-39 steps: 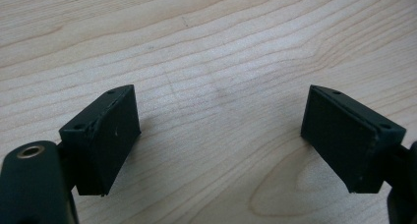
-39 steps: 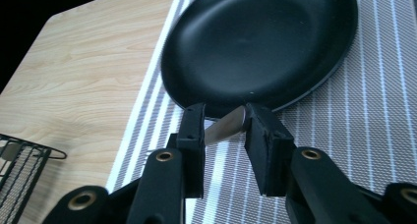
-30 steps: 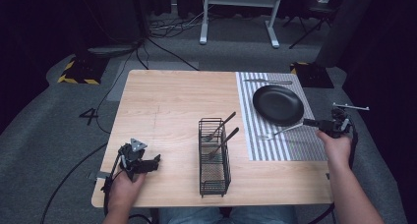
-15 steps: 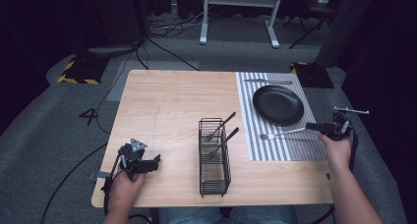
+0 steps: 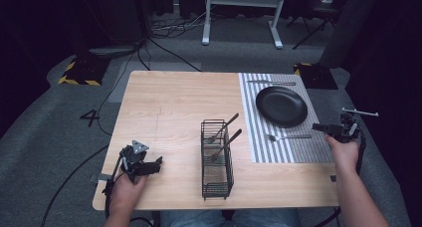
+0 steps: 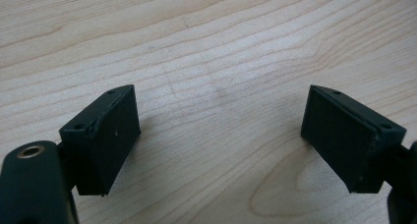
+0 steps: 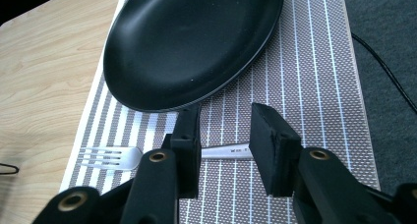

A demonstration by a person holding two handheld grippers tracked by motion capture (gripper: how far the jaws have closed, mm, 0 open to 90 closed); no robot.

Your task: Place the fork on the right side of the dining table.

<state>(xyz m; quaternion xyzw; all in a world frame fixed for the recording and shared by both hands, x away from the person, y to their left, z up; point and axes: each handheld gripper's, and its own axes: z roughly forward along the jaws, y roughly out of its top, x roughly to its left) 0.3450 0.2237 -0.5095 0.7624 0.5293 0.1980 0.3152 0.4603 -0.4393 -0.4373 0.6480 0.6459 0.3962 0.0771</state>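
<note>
The fork point(image 5: 288, 136) now lies flat, right gripper point(image 5: 318, 128) loosened.

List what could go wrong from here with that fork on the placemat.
The right tool hangs open just above the fork, so a careless move could knock it askew. The fork lies close to the black plate, and a nudge could push it against the rim.

Counted on table point(image 5: 169, 102) — one black plate point(image 5: 281, 105), one striped placemat point(image 5: 293, 150), one wire caddy point(image 5: 217, 160). Cutlery: one fork point(image 5: 287, 137) on mat, one knife point(image 5: 271, 82) beyond plate, two utensils point(image 5: 224, 137) in caddy — four total. Grippers: two.
</note>
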